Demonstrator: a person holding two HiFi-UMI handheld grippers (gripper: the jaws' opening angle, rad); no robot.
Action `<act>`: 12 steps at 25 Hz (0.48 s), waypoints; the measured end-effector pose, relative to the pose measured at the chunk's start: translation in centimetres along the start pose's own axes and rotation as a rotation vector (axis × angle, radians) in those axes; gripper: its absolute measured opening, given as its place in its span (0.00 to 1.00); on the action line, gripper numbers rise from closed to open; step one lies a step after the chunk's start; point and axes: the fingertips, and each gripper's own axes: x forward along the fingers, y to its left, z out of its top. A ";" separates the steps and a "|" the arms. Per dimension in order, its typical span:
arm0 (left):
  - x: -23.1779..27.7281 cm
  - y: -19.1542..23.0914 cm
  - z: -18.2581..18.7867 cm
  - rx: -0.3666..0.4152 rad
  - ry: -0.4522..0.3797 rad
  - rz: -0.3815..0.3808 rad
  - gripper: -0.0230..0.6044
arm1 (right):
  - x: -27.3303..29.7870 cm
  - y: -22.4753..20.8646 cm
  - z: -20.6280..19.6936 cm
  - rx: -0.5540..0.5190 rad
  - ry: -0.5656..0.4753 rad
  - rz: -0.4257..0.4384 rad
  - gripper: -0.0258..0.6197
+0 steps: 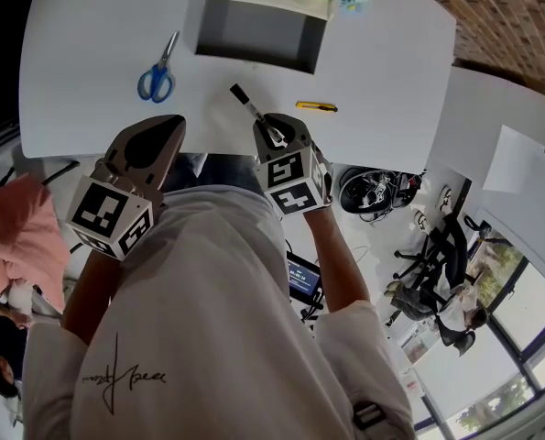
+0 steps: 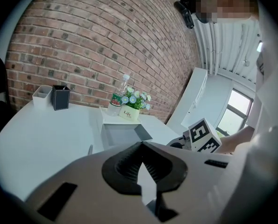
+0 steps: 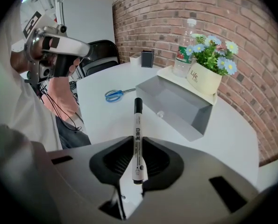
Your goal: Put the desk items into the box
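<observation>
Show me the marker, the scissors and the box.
marker [image 3: 137,139], right gripper view, middle of its white barrel.
scissors [image 1: 163,62], head view, at the pivot where the blades cross.
box [image 1: 254,33], head view, bare grey inside.

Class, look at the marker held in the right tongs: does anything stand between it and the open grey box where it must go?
Nothing visible does. The marker, clamped in the right tongs, points at the box across bare table. The scissors lie off to one side and the yellow tool to the other.
</observation>
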 end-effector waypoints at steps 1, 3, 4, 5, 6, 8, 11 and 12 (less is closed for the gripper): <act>0.0 0.0 -0.1 0.009 0.000 0.004 0.04 | -0.2 -0.1 0.2 -0.001 -0.005 -0.003 0.16; -0.1 -0.4 -0.2 0.035 0.006 0.004 0.04 | -0.8 -0.1 0.4 -0.004 -0.013 -0.007 0.16; -0.2 -0.6 -0.3 0.040 0.009 0.000 0.04 | -1.1 -0.1 0.6 -0.006 -0.017 -0.008 0.16; -0.3 -0.8 -0.4 0.040 0.011 -0.005 0.04 | -1.4 -0.1 0.8 -0.008 -0.021 -0.009 0.16; -0.3 -1.0 -0.5 0.038 0.012 -0.008 0.04 | -1.6 -0.1 1.0 -0.013 -0.025 -0.010 0.16; -0.4 -1.1 -0.5 0.031 0.011 -0.008 0.04 | -1.9 -0.3 1.4 -0.027 -0.031 -0.016 0.16; -0.4 -1.2 -0.7 0.019 0.006 -0.005 0.04 | -2.2 -0.6 1.7 -0.047 -0.032 -0.021 0.16; -0.5 -1.3 -0.7 0.019 0.005 -0.004 0.04 | -2.3 -0.7 1.7 -0.051 -0.031 -0.023 0.16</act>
